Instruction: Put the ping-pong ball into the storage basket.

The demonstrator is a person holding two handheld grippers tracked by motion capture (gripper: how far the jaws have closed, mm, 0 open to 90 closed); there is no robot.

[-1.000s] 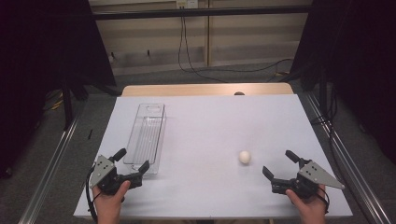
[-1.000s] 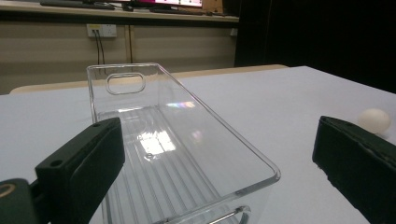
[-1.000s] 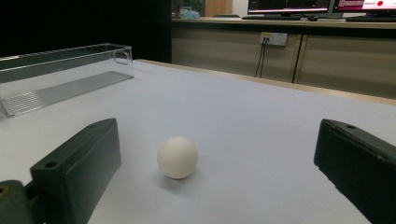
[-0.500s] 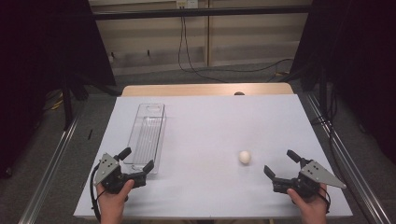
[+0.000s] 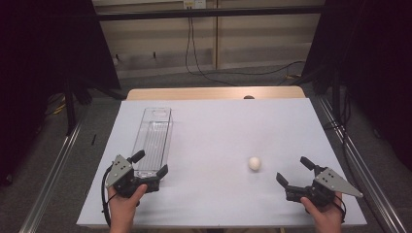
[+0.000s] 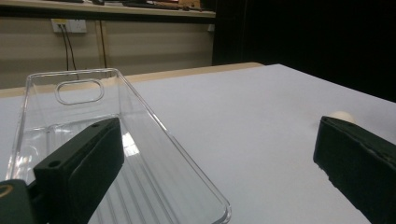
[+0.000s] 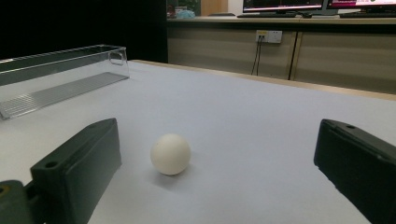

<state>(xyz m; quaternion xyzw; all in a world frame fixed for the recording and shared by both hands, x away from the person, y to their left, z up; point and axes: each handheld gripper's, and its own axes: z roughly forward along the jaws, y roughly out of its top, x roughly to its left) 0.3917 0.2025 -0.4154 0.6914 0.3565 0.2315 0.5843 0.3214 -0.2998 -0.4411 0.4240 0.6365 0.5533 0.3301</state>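
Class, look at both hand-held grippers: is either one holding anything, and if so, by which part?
Nothing is held. The left hand-held gripper and right hand-held gripper are both open; the ball lies free.

Surface (image 5: 218,126): pale white sheet covering a tabletop, with a strip of light wood exposed along the far edge. Items lying directly on it: one clear plastic tray (image 5: 153,138), long and narrow, empty, ribbed floor, its near end just ahead of the left gripper (image 5: 150,164); one small white ball (image 5: 254,163), ahead of the right gripper (image 5: 294,171) and slightly to its left, well apart from the tray.
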